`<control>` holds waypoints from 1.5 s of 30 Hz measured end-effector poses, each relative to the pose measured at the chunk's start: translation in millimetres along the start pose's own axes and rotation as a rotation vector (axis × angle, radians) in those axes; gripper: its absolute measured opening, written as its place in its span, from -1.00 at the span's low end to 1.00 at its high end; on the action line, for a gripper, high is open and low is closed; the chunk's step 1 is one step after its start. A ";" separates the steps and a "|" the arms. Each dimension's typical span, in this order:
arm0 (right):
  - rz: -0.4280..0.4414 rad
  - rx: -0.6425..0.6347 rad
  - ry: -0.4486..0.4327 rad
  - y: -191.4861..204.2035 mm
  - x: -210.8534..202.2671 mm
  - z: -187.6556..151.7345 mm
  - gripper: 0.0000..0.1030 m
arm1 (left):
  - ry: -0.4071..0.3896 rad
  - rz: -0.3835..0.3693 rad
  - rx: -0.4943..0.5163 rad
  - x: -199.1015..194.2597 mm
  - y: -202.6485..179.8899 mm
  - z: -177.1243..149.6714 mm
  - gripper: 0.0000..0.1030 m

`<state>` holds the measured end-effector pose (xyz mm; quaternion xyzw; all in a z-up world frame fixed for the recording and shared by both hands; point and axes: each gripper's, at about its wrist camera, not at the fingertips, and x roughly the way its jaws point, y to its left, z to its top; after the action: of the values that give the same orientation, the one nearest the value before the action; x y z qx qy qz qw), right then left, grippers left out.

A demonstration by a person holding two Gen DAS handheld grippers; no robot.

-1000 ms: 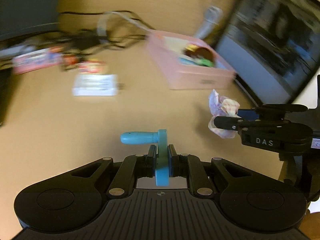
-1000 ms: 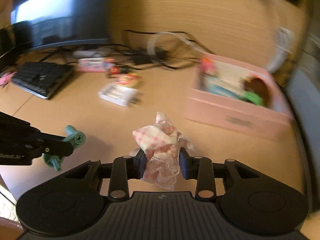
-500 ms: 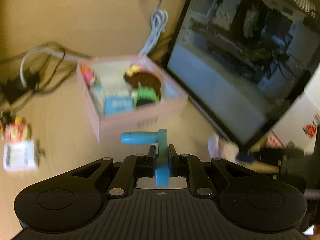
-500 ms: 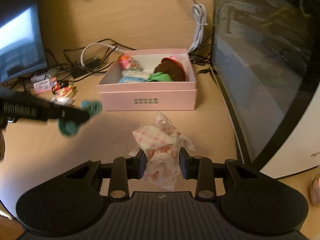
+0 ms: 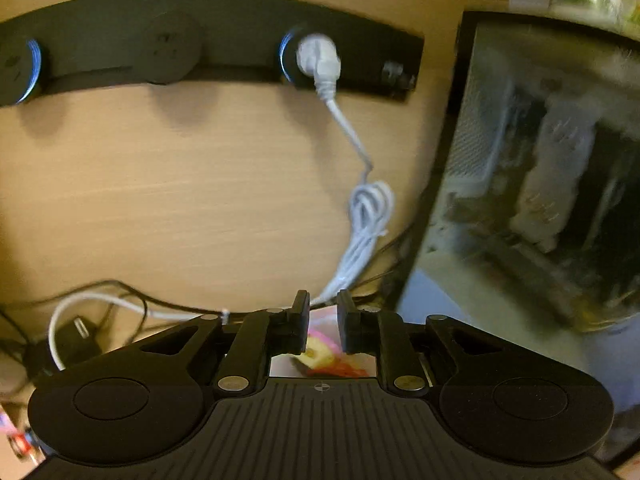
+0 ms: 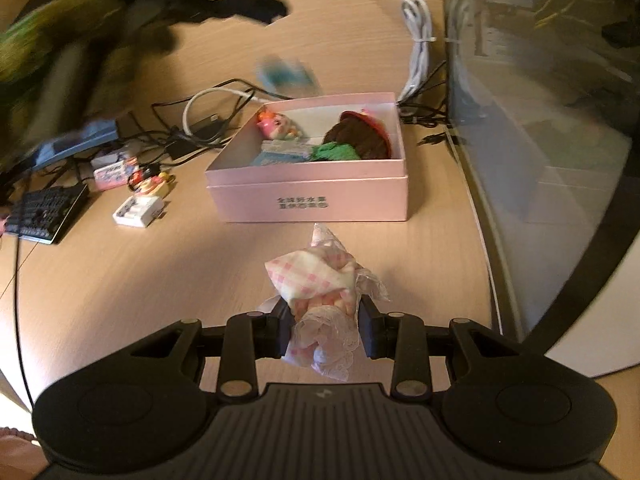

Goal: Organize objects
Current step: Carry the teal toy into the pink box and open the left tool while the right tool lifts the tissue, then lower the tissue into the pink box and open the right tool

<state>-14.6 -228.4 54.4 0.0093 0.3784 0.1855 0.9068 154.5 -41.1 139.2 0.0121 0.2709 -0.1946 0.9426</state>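
The right gripper point(image 6: 325, 330) is clamped on a crumpled pink-checked cloth with lace trim point(image 6: 320, 292), tilted down over the desk point(image 6: 120, 280) just short of the pink box point(image 6: 308, 196), which sits near the desk's far right edge beside a glass case point(image 6: 540, 120). A blurred blue object point(image 6: 286, 74) hangs in the air above the box's far wall. The left gripper point(image 5: 323, 326) is opening with nothing between its jaws; the box's print is too small to read.

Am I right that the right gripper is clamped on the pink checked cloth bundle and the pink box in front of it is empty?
Not quite. The right gripper is clamped on the pink checked cloth bundle, but the pink box is not empty: the right wrist view shows a small doll figure, a brown and green item and a light blue packet inside.
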 end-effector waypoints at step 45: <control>-0.167 0.058 0.113 28.6 233.4 211.9 0.35 | 0.232 0.317 -0.546 -256.2 187.3 -247.0 -0.65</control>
<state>272.7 -95.4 50.7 -0.0067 0.4336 0.0984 0.8957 -99.7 255.9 45.1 -0.1770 0.4134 0.0367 0.8924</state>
